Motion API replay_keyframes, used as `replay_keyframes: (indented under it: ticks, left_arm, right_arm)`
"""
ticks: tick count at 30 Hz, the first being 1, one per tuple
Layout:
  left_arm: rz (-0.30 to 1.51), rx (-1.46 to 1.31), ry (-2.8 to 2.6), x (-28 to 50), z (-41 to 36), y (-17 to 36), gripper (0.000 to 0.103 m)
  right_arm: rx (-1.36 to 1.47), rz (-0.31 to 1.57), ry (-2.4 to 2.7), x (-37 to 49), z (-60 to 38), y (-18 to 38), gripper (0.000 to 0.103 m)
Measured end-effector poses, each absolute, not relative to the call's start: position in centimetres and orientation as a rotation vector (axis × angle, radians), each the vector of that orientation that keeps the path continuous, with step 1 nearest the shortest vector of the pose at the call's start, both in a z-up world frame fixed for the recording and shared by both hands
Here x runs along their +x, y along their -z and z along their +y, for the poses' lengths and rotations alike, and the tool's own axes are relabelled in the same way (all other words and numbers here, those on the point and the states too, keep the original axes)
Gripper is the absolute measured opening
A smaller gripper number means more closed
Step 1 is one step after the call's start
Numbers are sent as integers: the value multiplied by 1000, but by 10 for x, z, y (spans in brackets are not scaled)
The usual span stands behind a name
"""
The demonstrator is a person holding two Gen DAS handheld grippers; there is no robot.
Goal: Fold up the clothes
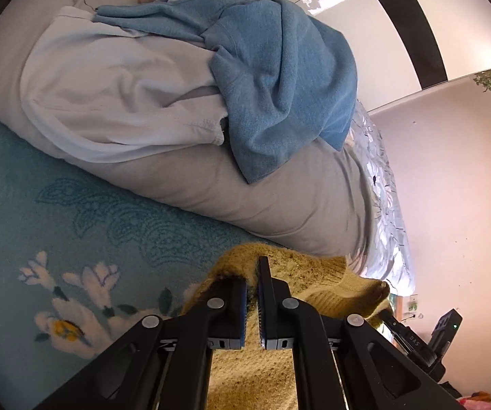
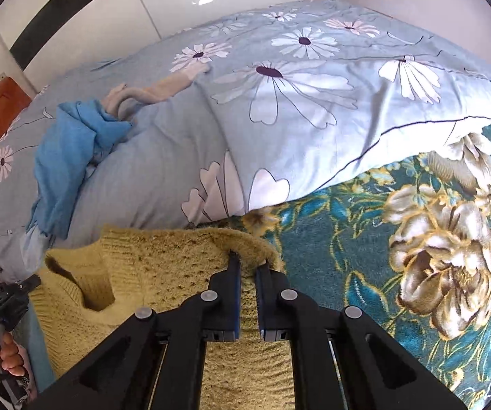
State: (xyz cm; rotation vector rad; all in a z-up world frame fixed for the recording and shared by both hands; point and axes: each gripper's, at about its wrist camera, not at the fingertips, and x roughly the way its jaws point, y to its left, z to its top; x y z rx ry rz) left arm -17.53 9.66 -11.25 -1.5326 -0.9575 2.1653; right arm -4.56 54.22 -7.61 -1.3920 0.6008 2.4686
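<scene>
On the bed, across the teal flowered blanket (image 2: 331, 249) and below the rolled daisy quilt (image 2: 279, 119), lies the yellow sweater (image 2: 163, 256) I am working on, and by my reckoning the folding has barely begun: it is spread out with its neckline open toward my left side, and no finished fold shows anywhere on it. My right gripper (image 2: 248, 262) is clenched on the sweater's upper edge, the knit bunched up between the pads. My left gripper (image 1: 253, 273) is likewise clamped tight on another part of the same edge, with fuzzy yellow knit pinched between the pads. With both ends of that edge gripped, I judge the next thing is to carry it over to make the first fold. More is waiting: a blue top (image 1: 279, 78) and a pale garment (image 1: 115, 95) lie crumpled together on the quilt, unfolded, with a beige piece (image 2: 163, 89) trailing behind them. As for writing, the other gripper's body seen from my left camera bears small pale letters (image 1: 410, 337) that look like "DAS"; the small lettering on the handle in the right view is too blurred to read.
</scene>
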Motion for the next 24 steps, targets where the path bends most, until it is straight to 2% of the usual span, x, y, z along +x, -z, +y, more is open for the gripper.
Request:
replay_keyframes:
  ticks: [4, 5, 6, 8, 9, 11, 14, 17, 19, 21, 24]
  left_arm:
    - [-937, -1615, -2163, -186, 109, 130, 6]
    - [-932, -1637, -2165, -187, 110, 133, 6]
    - [-937, -1654, -2162, -188, 110, 135, 7]
    - [-957, -1680, -2107, -187, 109, 136, 11]
    - [-959, -1691, -2077, -185, 108, 134, 14]
    - [-923, -1711, -2037, -178, 105, 126, 37]
    - [-807, -1698, -2063, -157, 92, 107, 54]
    - [-713, -1688, -2113, -124, 67, 94, 62]
    - [-705, -1706, -2124, -96, 43, 97, 63]
    - [-747, -1750, -2097, -66, 22, 110, 64]
    - [-904, -1826, -1989, -23, -6, 139, 64]
  right_arm:
    - [-1475, 566, -2481, -44, 531, 94, 13]
    - [-1468, 545, -2502, -42, 527, 93, 18]
    - [-1456, 522, -2513, -40, 525, 91, 32]
    - [-1436, 509, -2534, -34, 524, 84, 44]
    - [-1424, 517, -2536, -30, 525, 79, 45]
    - [-1396, 534, -2539, -21, 528, 71, 46]
    - [-1365, 593, -2557, 12, 528, 65, 48]
    - [-1392, 631, -2523, 57, 521, 72, 50]
    - [-1425, 681, -2468, 95, 517, 84, 50]
    - [-1440, 776, -2414, 135, 517, 95, 50]
    - [-1447, 915, -2300, 193, 521, 110, 51]
